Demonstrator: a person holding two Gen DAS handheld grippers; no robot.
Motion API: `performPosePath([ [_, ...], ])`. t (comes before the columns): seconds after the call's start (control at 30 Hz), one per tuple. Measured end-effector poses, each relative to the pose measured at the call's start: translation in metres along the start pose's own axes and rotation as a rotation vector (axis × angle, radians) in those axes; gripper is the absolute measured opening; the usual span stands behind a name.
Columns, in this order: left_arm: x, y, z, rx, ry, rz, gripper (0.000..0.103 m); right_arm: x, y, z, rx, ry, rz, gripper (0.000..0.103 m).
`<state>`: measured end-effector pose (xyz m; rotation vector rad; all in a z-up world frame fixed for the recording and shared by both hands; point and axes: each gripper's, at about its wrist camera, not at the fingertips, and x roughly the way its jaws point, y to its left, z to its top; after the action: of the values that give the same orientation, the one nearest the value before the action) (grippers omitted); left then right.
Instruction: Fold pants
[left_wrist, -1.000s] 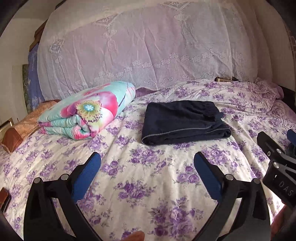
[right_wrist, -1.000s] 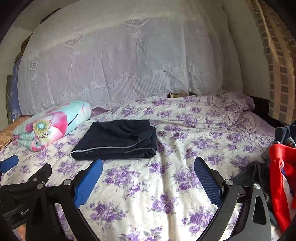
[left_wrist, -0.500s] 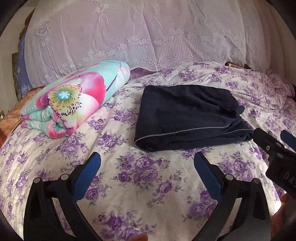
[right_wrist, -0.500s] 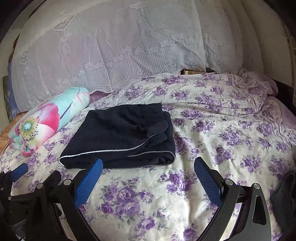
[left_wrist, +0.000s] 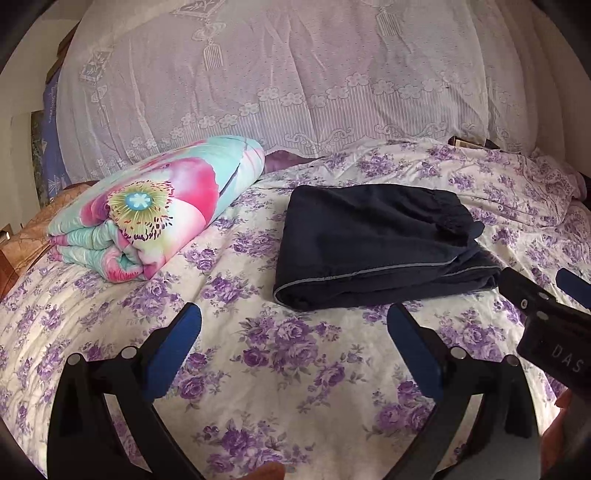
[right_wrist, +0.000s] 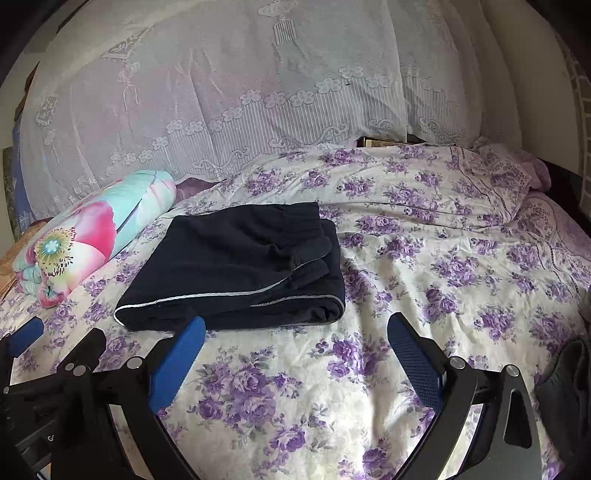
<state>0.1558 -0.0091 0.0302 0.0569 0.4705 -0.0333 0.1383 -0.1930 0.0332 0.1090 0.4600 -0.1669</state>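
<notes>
My left gripper (left_wrist: 293, 328) hangs above the bed with its blue-padded fingers (left_wrist: 177, 343) spread wide, holding nothing and touching nothing. My right gripper (right_wrist: 295, 332) is spread just as wide and is likewise empty, hovering over the purple-flowered bedsheet (right_wrist: 424, 280). In the right wrist view my left gripper's tip shows at the lower left edge; in the left wrist view the right gripper juts in from the right, just beside the pants' right end.

The folded navy pants (left_wrist: 376, 243) lie flat on the sheet beyond both grippers, in a neat rectangle with a pale piping line along the near edge. Left of them rests a rolled floral quilt (left_wrist: 155, 206). A white lace curtain (left_wrist: 280, 77) hangs along the far side. A dark garment (right_wrist: 569, 395) is cut off at the right edge, hard to make out.
</notes>
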Motion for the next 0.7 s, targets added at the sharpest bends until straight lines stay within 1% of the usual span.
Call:
performPosePath([
  [0.4,-0.002,-0.009,-0.001,0.041,-0.013,-0.014,0.098,0.001,0.004,0.000,-0.010,0.000,0.006,0.099],
  [0.47,-0.004,-0.010,-0.002,0.050,-0.027,-0.033,0.098,0.000,0.003,0.000,-0.007,-0.003,0.010,0.099],
  [0.6,-0.011,-0.014,-0.003,0.068,-0.066,-0.039,0.098,0.000,0.000,0.000,0.007,-0.004,0.019,0.099],
  [0.7,-0.009,-0.015,-0.002,0.075,-0.053,-0.040,0.098,0.001,0.002,-0.001,0.000,0.002,0.014,0.099],
])
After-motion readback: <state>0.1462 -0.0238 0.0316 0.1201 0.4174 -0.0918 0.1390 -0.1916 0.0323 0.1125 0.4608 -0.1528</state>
